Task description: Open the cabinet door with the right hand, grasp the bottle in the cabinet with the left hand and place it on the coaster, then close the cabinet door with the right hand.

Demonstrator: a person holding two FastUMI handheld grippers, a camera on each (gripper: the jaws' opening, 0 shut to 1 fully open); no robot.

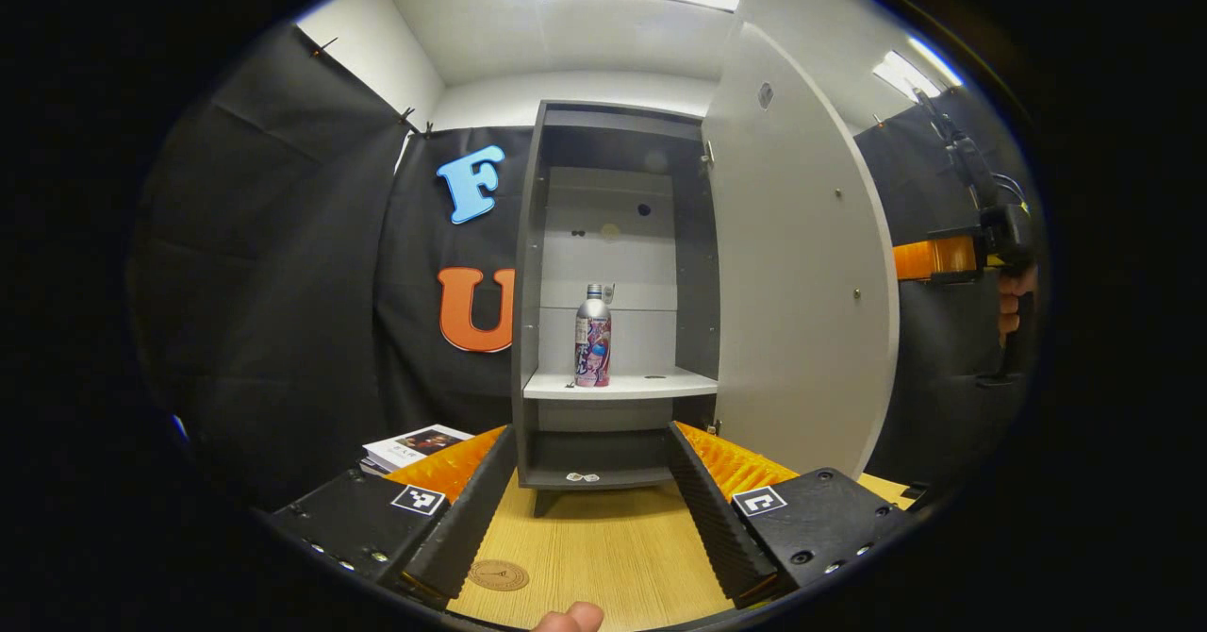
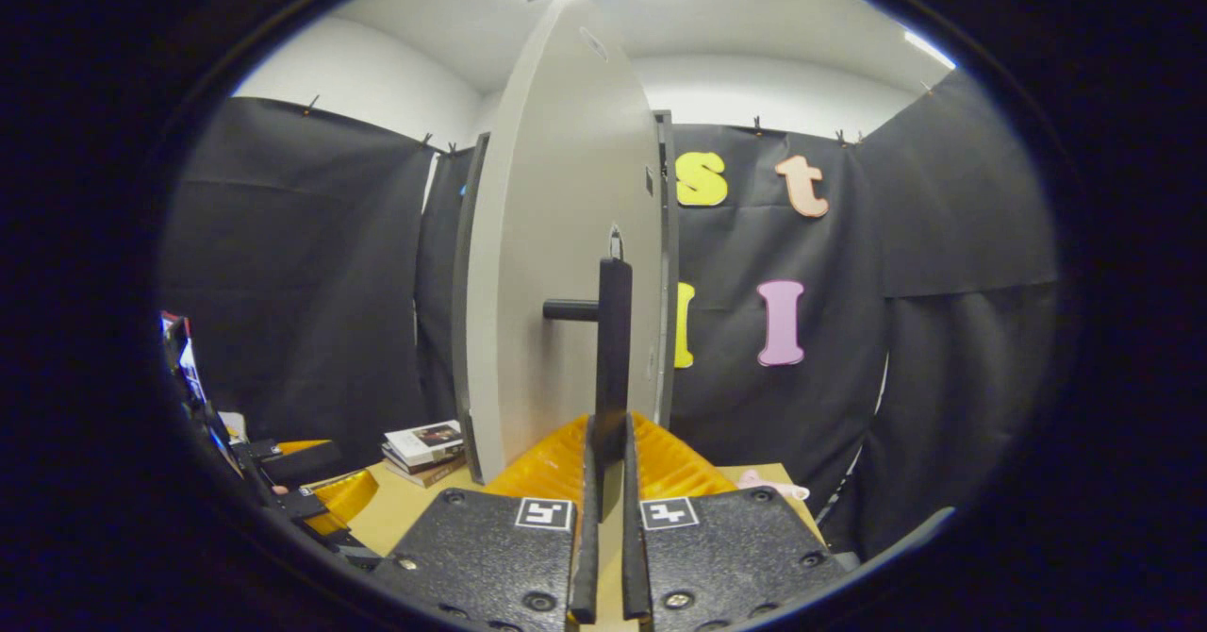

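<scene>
- The bottle (image 1: 593,336) stands upright on the cabinet (image 1: 618,283) shelf (image 1: 651,386), toward its left side.
- The door (image 1: 801,264) is swung open to the right.
- The right gripper (image 2: 604,481) has its fingers pinched on the door's black handle (image 2: 613,358).
- The left gripper (image 1: 592,509) hangs above the table (image 1: 603,557), fingers spread wide, facing the cabinet, well apart from the bottle.
- The coaster (image 1: 499,574) lies on the table between those fingers.
- Books (image 1: 415,445) sit left of the cabinet.

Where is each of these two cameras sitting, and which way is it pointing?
Left gripper view: rides the open left gripper, facing the open cabinet and the bottle; a fingertip shows below.
Right gripper view: rides the right gripper, shut on the door handle, facing the door edge-on.
Shared: door, books, wooden table.
</scene>
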